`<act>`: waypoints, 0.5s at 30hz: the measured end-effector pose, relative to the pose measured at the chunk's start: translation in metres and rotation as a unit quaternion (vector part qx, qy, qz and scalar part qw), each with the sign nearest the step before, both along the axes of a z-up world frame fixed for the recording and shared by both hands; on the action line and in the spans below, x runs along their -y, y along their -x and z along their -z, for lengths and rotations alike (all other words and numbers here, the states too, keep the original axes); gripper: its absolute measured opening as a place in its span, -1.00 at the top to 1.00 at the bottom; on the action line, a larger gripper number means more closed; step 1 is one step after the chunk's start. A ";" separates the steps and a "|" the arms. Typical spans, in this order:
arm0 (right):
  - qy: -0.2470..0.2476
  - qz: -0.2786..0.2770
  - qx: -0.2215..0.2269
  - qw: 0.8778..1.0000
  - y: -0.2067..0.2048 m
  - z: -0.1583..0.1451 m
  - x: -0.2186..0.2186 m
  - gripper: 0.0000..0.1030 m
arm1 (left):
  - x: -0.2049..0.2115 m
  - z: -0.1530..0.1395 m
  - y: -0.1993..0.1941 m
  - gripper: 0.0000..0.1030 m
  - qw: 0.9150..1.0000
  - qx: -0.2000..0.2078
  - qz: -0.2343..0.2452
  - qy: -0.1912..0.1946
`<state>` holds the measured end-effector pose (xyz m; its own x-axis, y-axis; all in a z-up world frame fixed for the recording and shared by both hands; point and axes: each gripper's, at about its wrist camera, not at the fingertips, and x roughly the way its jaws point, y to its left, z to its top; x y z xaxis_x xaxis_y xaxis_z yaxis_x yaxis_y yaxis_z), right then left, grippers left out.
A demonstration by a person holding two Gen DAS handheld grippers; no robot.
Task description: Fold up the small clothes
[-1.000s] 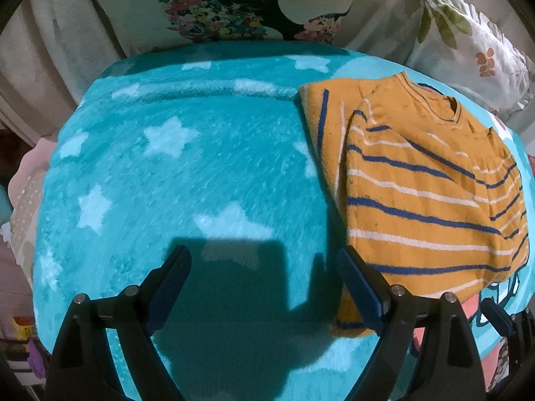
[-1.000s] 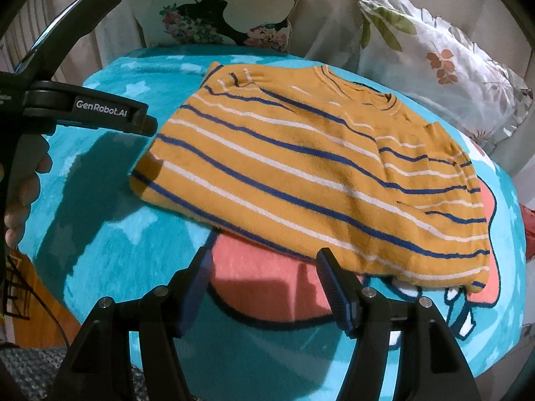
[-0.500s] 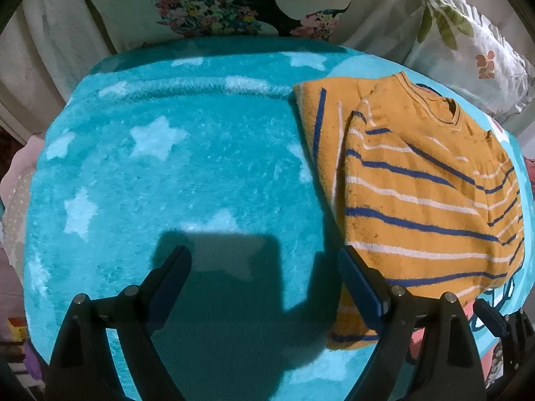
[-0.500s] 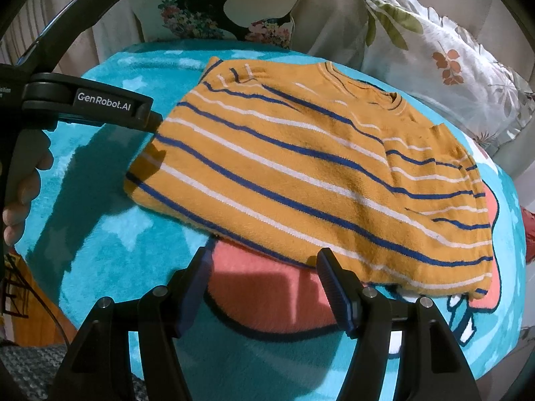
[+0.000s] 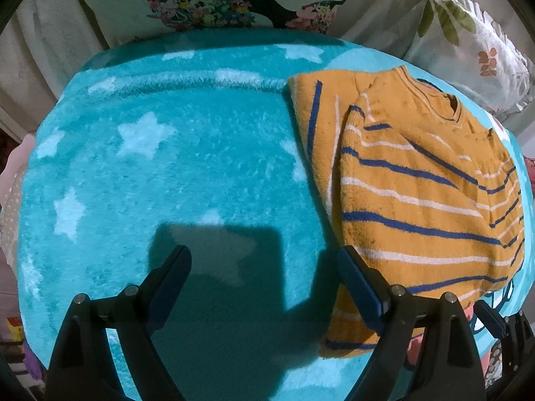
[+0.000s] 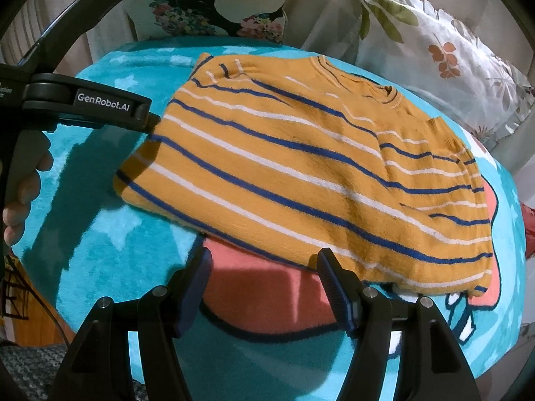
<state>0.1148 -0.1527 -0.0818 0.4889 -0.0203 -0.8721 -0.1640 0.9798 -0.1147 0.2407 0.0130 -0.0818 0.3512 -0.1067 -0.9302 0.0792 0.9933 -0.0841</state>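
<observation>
An orange sweater with blue and white stripes (image 6: pixel 301 173) lies folded on a turquoise star blanket (image 5: pixel 167 167); it also shows at the right of the left wrist view (image 5: pixel 418 193). My left gripper (image 5: pixel 264 267) is open and empty over the blanket, its right finger next to the sweater's left edge. My right gripper (image 6: pixel 264 267) is open and empty just in front of the sweater's near hem. The left gripper's body (image 6: pixel 83 103) shows at the left of the right wrist view, by the sweater's left edge.
Floral cushions (image 5: pixel 207 3) and a leaf-print pillow (image 6: pixel 434 50) stand behind the blanket. A pink cartoon patch (image 6: pixel 260 287) on the blanket lies under the sweater's near hem. The blanket drops off at the left and near edges.
Both grippers have moved slightly forward toward the sweater. The sweater has not moved. Both stay open.
</observation>
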 end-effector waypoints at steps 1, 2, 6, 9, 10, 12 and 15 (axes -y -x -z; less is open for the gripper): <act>0.000 0.001 -0.001 1.000 0.000 0.000 0.001 -0.36 | 0.000 0.001 -0.001 -0.72 1.000 -0.001 0.000 0.001; 0.000 0.001 -0.001 1.000 0.000 0.000 0.001 -0.36 | -0.001 0.002 -0.002 -0.72 1.000 -0.002 0.000 0.002; 0.001 0.003 -0.003 1.000 -0.001 0.002 0.000 -0.36 | -0.002 0.006 -0.003 -0.72 1.000 -0.007 -0.002 0.004; 0.001 0.003 -0.003 1.000 -0.001 0.002 0.000 -0.36 | -0.003 0.007 -0.003 -0.72 1.000 -0.009 0.000 0.004; 0.001 0.002 -0.003 1.000 -0.001 0.002 0.000 -0.36 | -0.003 0.008 -0.003 -0.72 1.000 -0.010 0.000 0.004; 0.001 0.002 -0.003 1.000 -0.001 0.002 0.000 -0.36 | -0.004 0.009 -0.003 -0.72 1.000 -0.011 0.000 0.005; 0.002 0.001 -0.003 1.000 -0.001 0.002 -0.001 -0.36 | -0.006 0.010 -0.003 -0.72 1.000 -0.012 0.000 0.007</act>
